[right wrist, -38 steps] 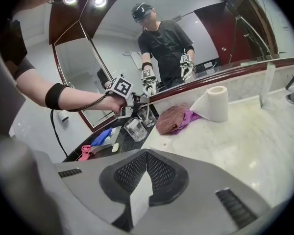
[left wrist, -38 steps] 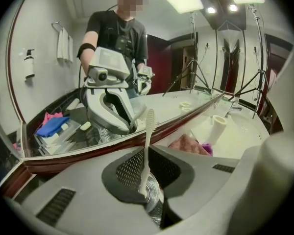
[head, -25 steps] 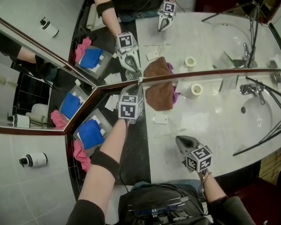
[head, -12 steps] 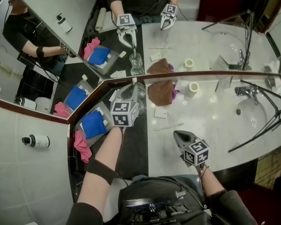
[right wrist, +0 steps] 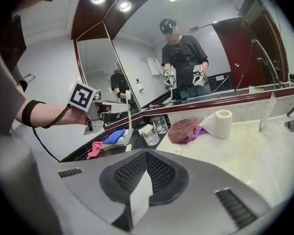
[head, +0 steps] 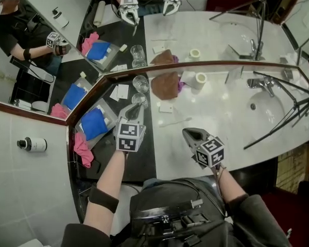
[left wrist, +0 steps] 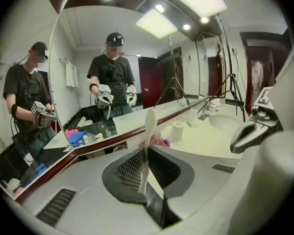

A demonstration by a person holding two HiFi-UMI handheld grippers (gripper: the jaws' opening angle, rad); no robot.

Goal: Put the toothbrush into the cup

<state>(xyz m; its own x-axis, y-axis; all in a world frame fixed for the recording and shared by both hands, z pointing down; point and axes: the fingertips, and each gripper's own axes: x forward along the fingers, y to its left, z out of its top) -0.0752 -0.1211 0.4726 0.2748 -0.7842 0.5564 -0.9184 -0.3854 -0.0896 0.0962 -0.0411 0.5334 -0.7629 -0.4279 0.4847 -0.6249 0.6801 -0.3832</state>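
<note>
My left gripper (head: 136, 110) is shut on a white toothbrush (left wrist: 147, 140), which stands crosswise between its pads (left wrist: 131, 169). In the right gripper view that toothbrush (right wrist: 129, 125) hangs down from the left gripper (right wrist: 118, 106), above the dark counter strip and just left of the glasses. Two clear glass cups stand there: the nearer one (head: 139, 100) right in front of the left gripper's tip, the other (head: 140, 83) by the mirror. Both show again in the right gripper view (right wrist: 150, 134) (right wrist: 160, 124). My right gripper (head: 188, 133) is shut with nothing in it, over the pale counter (head: 221, 122).
A brown cloth (head: 165, 84) over something purple and a toilet roll (head: 199, 78) lie by the mirror. A thin white stick (head: 174, 121) and small white packets (head: 166, 108) lie on the counter. Sink (head: 272, 109), tap (head: 259, 84) and tripod legs (head: 286, 118) are right; a tray with blue cloth (head: 95, 123) left.
The left gripper has drawn back from the mirror and lifted, still holding the toothbrush. The right gripper has risen a little. The head view has shifted.
</note>
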